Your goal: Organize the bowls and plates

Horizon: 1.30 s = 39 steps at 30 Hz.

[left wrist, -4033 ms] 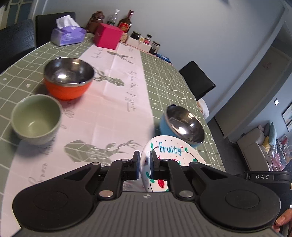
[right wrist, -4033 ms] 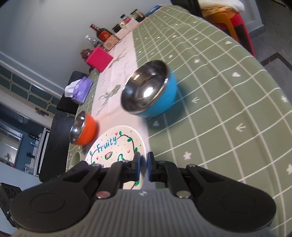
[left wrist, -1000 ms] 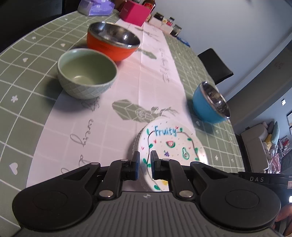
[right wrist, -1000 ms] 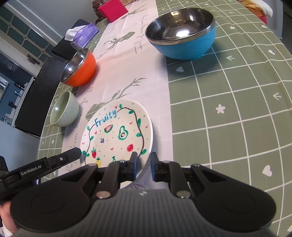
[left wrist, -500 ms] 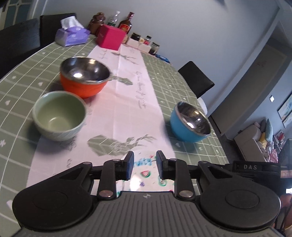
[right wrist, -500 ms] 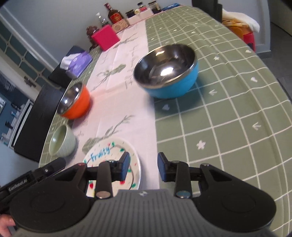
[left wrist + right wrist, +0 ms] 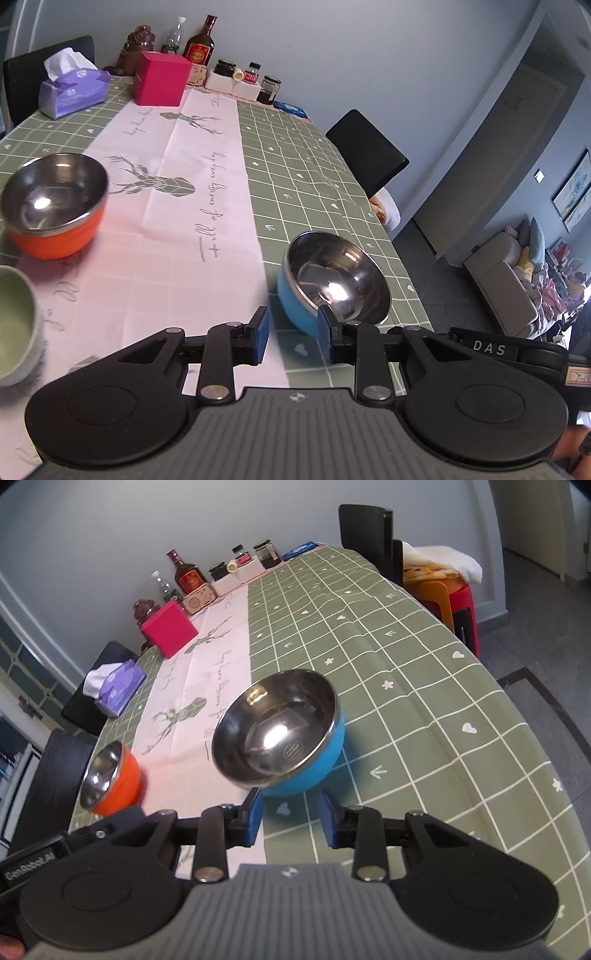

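Two grippers are in use, both with jaws apart and nothing between the pads.

Left wrist view: the left gripper point(image 7: 291, 334) hangs above the table point(image 7: 303, 173), jaws parted and empty. The blue bowl point(image 7: 332, 286) stands just ahead of the right-hand finger, upright, clear of the pads. The orange bowl point(image 7: 53, 206) sits further ahead and well to the left, on the pale runner point(image 7: 177, 206). The green bowl point(image 7: 14, 325) is at the left edge, level with the fingers. The bowls stand apart, which suggests that gathering them is not yet done. No plate shows in this view.

Right wrist view: the right gripper point(image 7: 290, 818) is likewise parted and empty. The blue bowl point(image 7: 284, 731) is directly ahead of the jaws, its near side just beyond the fingertips; this alignment suggests that it is the likely next pickup. The orange bowl point(image 7: 112, 779) lies ahead and to the left. Part of the other gripper shows at the lower left.

Surface and room: a green checked cloth with the runner down the middle covers the table. Bottles, jars, a pink box point(image 7: 170, 629) and a tissue pack point(image 7: 72, 92) stand at the far end against a grey wall. Dark chairs flank the table.
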### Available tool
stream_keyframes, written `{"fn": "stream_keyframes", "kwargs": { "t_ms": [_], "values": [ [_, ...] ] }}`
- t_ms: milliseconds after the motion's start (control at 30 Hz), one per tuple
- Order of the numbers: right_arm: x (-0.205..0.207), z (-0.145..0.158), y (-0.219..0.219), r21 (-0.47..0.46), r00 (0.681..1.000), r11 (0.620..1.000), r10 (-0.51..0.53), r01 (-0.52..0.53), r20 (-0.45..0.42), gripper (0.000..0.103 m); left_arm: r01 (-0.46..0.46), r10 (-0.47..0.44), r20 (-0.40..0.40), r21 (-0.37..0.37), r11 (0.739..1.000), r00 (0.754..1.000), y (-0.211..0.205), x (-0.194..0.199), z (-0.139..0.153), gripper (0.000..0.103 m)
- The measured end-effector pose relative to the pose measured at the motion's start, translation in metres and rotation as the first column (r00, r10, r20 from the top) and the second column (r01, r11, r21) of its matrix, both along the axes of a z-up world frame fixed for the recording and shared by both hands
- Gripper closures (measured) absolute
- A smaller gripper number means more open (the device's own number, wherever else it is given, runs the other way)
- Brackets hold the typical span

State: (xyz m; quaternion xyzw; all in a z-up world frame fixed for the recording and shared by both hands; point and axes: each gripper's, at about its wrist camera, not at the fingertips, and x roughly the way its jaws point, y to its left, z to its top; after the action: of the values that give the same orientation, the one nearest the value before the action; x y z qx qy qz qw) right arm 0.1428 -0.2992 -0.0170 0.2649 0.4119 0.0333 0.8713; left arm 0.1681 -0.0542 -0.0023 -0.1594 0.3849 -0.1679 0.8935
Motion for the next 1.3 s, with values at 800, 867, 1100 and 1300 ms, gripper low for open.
{"fn": "stream_keyframes", "kwargs": {
  "t_ms": [800,867,1100,1300],
  "values": [
    [0.051,-0.028,-0.022,0.059,0.993,0.995,-0.079,0.085,-0.09,0.085,-0.027,0.039,-0.08,0.142,0.99,0.996,-0.054,0.077,-0.044,0.079],
    [0.051,-0.028,-0.021,0.059,0.993,0.995,-0.079,0.084,-0.089,0.086,-0.026,0.04,-0.083,0.159,0.987,0.996,-0.056,0.075,-0.043,0.085],
    [0.046,-0.022,-0.02,0.034,0.993,0.997,-0.072,0.076,-0.09,0.089,-0.021,0.033,-0.062,0.192,0.981,0.998,-0.059,0.062,-0.03,0.086],
    [0.027,-0.009,-0.021,0.03,0.993,0.998,-0.05,0.053,-0.109,0.09,-0.023,0.035,-0.062,0.187,0.982,0.997,-0.058,0.039,-0.012,0.086]
  ]
}}
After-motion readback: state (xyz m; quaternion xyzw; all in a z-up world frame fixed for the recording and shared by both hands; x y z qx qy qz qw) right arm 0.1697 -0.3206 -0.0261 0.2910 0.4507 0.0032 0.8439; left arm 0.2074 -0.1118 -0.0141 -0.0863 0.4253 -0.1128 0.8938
